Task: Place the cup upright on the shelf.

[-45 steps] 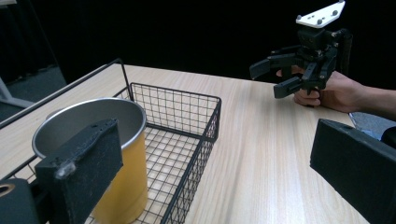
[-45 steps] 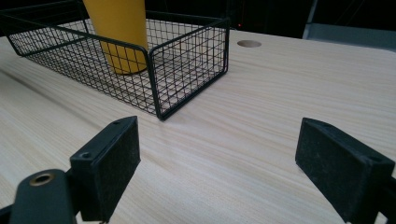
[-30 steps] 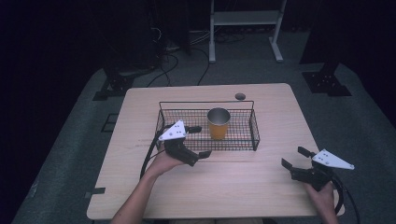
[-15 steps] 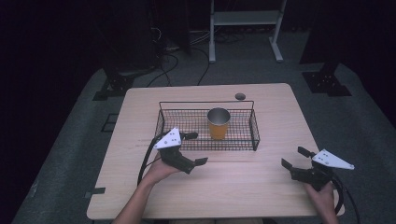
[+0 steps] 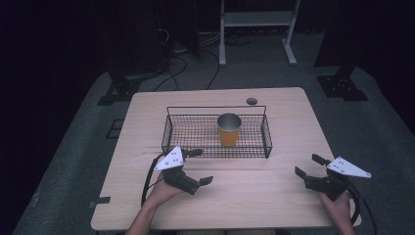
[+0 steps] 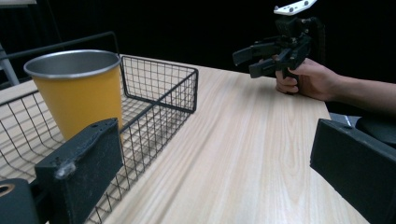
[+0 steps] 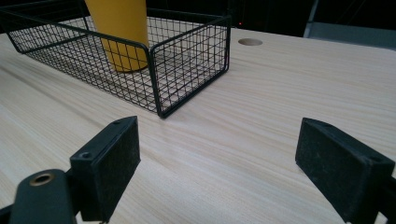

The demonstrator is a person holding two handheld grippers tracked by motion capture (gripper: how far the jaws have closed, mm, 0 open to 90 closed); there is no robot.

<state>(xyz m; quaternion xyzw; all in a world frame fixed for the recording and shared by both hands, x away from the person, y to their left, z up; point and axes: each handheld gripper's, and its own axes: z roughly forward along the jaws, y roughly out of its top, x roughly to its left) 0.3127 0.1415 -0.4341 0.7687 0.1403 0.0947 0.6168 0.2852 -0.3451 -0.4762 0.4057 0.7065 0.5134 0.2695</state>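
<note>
An orange cup point(image 5: 229, 129) with a metal rim stands upright in the right half of a black wire basket point(image 5: 176, 132) at the middle of the wooden table point(image 5: 274, 196). My left gripper point(image 5: 201, 167) is open and holds nothing, just in front of the basket's near side. In the left gripper view its jaws stand wide apart, with the cup point(image 6: 77, 91) and the basket's corner point(image 6: 161, 100) at the left. My right gripper point(image 5: 309, 165) is open and holds nothing near the table's right front corner. Its view looks at the basket's end point(image 7: 187, 56) and the cup point(image 7: 122, 28).
A round cable hole point(image 5: 251, 101) sits in the table behind the basket. Bare wood lies between the two grippers and along the front edge. A white shelf frame point(image 5: 254, 19) and dark stands are on the floor beyond the table.
My left gripper has drawn back from the basket's front edge toward the person and a little left. The right gripper, cup and basket have stayed put.
</note>
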